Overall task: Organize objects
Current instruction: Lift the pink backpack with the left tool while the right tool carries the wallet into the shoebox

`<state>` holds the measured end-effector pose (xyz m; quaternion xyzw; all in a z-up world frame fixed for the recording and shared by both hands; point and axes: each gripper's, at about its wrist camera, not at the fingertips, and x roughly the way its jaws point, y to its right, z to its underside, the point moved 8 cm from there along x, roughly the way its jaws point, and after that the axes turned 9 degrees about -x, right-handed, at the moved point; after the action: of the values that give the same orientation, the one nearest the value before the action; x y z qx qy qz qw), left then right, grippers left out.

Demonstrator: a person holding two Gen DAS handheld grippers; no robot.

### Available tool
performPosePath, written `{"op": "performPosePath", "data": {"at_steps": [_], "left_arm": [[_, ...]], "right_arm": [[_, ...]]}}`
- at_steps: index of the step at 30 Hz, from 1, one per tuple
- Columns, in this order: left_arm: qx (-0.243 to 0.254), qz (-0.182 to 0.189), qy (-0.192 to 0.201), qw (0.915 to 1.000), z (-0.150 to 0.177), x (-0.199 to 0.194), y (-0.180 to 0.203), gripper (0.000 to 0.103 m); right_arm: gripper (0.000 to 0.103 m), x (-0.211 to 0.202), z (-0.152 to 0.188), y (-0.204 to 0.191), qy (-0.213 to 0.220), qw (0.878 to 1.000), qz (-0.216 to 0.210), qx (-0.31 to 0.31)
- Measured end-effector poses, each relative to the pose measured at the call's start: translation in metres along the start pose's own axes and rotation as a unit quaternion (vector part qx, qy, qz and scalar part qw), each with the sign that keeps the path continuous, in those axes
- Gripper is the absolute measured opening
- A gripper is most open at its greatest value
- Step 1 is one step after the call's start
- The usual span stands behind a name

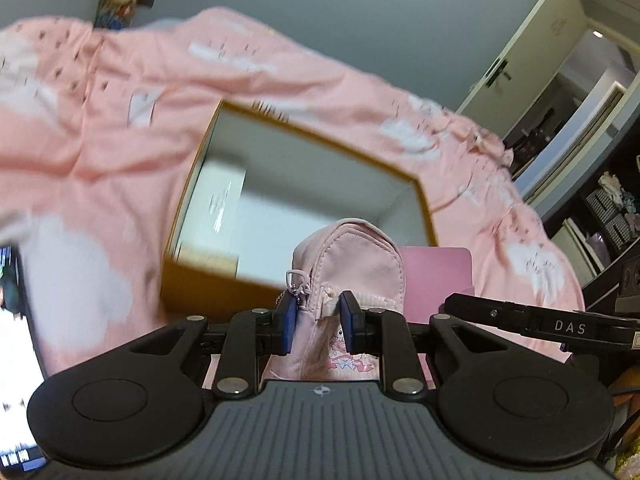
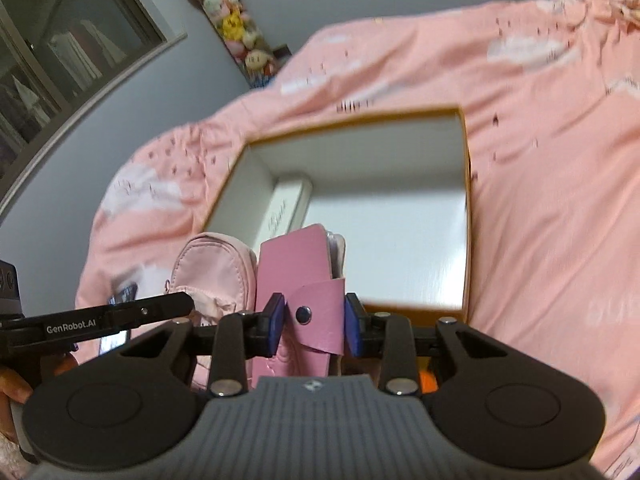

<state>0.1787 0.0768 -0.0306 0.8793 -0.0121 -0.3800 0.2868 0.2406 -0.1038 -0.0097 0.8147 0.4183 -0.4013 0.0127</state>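
Left gripper (image 1: 318,326) is clamping the soft pouch (image 1: 347,256) mid-body, right gripper (image 2: 315,322) is clamping the stiffer wallet (image 2: 298,280) at its snap flap.

Both wrist views close, angled down, sharing open box (image 1: 224,280) (image 2: 466,216).

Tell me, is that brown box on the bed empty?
Not empty. The open box already holds a white carton against one wall; the rest of its pale floor is bare.
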Motion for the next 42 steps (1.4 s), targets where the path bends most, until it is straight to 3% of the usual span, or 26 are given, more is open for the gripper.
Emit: {"op": "performPosePath", "data": {"at_steps": [7, 12, 27, 42], "left_arm": [[-0.008, 0.002, 0.042, 0.9991, -0.04, 0.011, 0.004, 0.025], [-0.016, -0.005, 0.055, 0.9983, -0.061, 0.02, -0.007, 0.025], [-0.021, -0.03, 0.028, 0.9989, -0.106, 0.054, -0.047, 0.025], [-0.026, -0.027, 0.0, 0.9993, -0.105, 0.078, -0.057, 0.025]], "right_arm": [[0.033, 0.003, -0.044, 0.008, 0.039, 0.999, 0.011, 0.015], [0.033, 0.03, -0.06, 0.025, 0.048, 0.997, 0.046, 0.039], [0.034, 0.16, -0.034, 0.025, -0.085, 0.993, 0.027, 0.077], [0.034, 0.208, -0.012, 0.014, -0.176, 0.978, 0.008, 0.108]]}}
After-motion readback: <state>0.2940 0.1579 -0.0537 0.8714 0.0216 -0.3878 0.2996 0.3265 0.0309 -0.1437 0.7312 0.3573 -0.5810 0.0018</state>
